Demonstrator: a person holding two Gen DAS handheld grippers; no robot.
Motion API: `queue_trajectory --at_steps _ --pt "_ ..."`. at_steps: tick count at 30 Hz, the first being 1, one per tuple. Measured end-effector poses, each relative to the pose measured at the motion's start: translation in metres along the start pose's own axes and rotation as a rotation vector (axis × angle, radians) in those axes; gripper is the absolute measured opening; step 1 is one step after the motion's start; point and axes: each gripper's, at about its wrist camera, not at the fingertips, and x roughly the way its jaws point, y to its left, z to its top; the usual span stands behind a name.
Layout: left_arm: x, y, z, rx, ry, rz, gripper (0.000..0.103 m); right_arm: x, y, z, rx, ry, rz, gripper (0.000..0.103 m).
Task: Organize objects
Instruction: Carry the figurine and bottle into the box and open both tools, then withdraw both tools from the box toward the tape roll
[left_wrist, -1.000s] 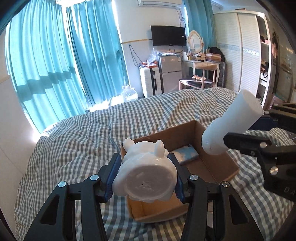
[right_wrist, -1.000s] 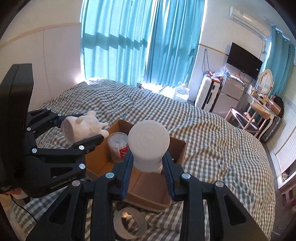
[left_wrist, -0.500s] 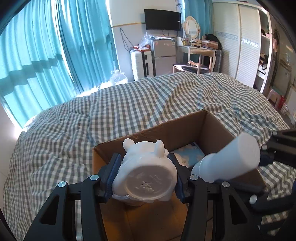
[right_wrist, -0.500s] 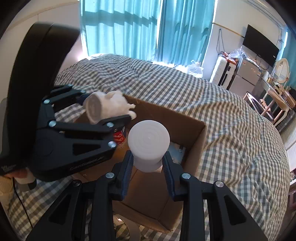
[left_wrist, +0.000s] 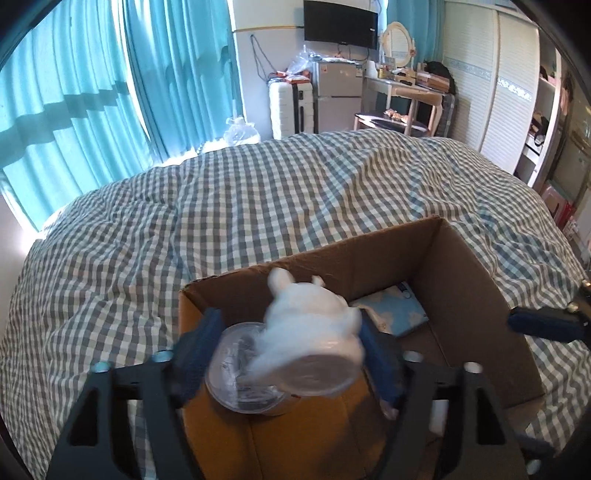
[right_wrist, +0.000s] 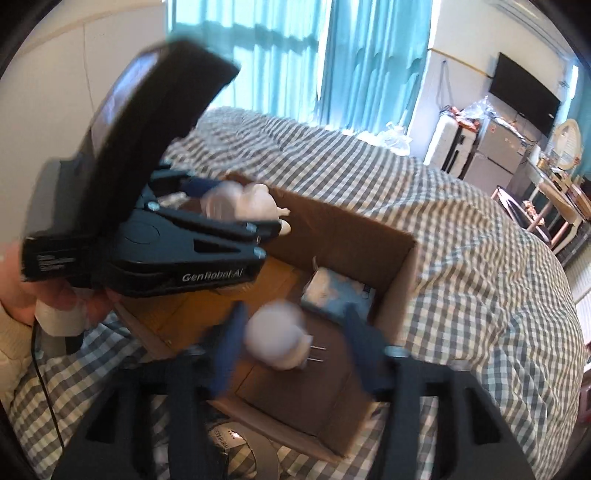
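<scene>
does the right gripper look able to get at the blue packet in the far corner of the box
Probably yes. The right gripper is over the open cardboard box, jaws opening, and the blue packet lies just beyond. Only the white bottle dropping from between its fingers sits in front.

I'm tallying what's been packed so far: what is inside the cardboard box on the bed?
Inside the cardboard box: a blue patterned packet, a clear-lidded cup, and a white animal figurine and white bottle dropping in. The opening tongs cover part of the floor.
</scene>
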Motion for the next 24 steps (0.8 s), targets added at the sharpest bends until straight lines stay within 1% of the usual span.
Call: queue_trajectory --at_steps 1,2,4,8,11,15,17,18,24 --pt "-0.003 0.000 0.000 0.000 -0.010 0.009 0.089 -0.005 -0.001 -0.001 0.012 -0.010 -0.002 0.063" --pt "-0.007 -0.001 -0.001 0.002 -0.017 0.018 0.090 -0.012 -0.003 -0.002 0.024 -0.017 -0.004 0.063" --pt "-0.016 -0.002 -0.003 0.008 -0.015 0.036 0.091 -0.026 0.000 -0.005 0.039 -0.031 -0.019 0.063" --pt "-0.040 -0.008 -0.007 0.020 -0.043 0.032 0.091 -0.057 -0.004 -0.007 0.071 -0.072 -0.052 0.064" --pt "-0.066 -0.014 -0.009 0.028 -0.078 0.028 0.091 -0.083 -0.002 -0.012 0.094 -0.103 -0.066 0.070" --pt "-0.106 -0.013 -0.012 0.023 -0.137 0.018 0.091 -0.117 0.004 -0.017 0.100 -0.135 -0.102 0.070" --pt "-0.123 -0.013 -0.012 0.016 -0.160 0.014 0.094 -0.133 0.010 -0.020 0.100 -0.151 -0.112 0.071" --pt "-0.132 -0.012 -0.014 0.009 -0.175 0.018 0.096 -0.139 0.013 -0.022 0.102 -0.157 -0.116 0.071" --pt "-0.178 -0.007 -0.028 -0.010 -0.237 0.042 0.098 -0.168 0.028 -0.035 0.115 -0.188 -0.125 0.072"
